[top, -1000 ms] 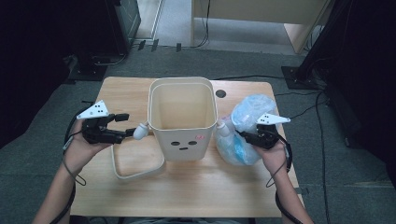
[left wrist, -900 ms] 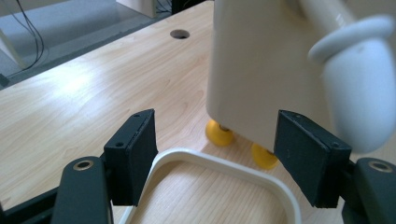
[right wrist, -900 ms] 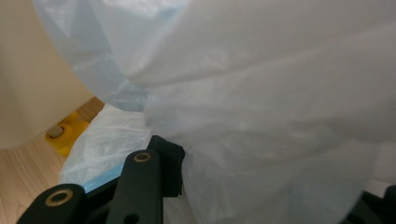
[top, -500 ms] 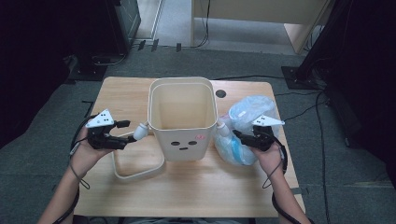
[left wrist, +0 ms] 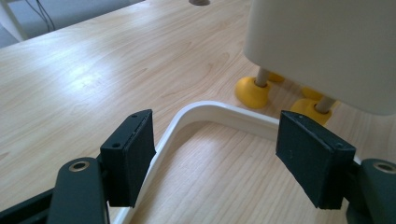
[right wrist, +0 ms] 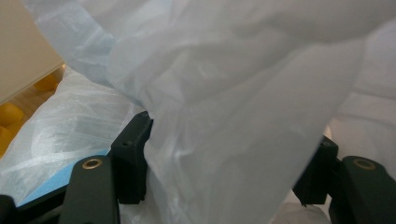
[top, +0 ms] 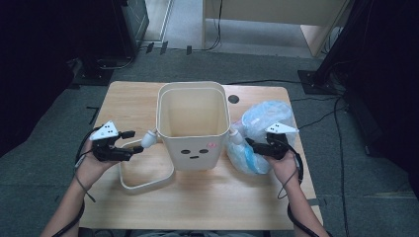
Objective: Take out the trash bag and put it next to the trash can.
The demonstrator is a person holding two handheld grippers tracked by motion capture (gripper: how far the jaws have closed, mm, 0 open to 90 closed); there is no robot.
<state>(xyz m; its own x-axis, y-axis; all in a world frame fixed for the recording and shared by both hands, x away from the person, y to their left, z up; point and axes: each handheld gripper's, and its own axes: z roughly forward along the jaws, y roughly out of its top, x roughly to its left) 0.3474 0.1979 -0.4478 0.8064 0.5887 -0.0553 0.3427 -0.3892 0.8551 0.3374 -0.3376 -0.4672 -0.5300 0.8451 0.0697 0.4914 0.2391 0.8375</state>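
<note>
Your left tool (top: 129,147) sits low over the left side of the table (top: 207,202), jaws spread wide and gripping nothing. In the left gripper view the cream ring frame (left wrist: 219,114) lies flat on the wood, its rounded corner running between and beyond your open jaws. Moving right, the cream bin (top: 193,126) stands upright mid-table, open at the top, a small face printed on its front wall, perched on yellow feet (left wrist: 252,91). Just right of the bin lies the crumpled pale blue plastic bag (top: 264,128), touching the bin's side. Your right tool (top: 253,145) is pushed into that bag; its jaws stand apart with a fold of film (right wrist: 224,140) bunched between them, not yet pinched.
</note>
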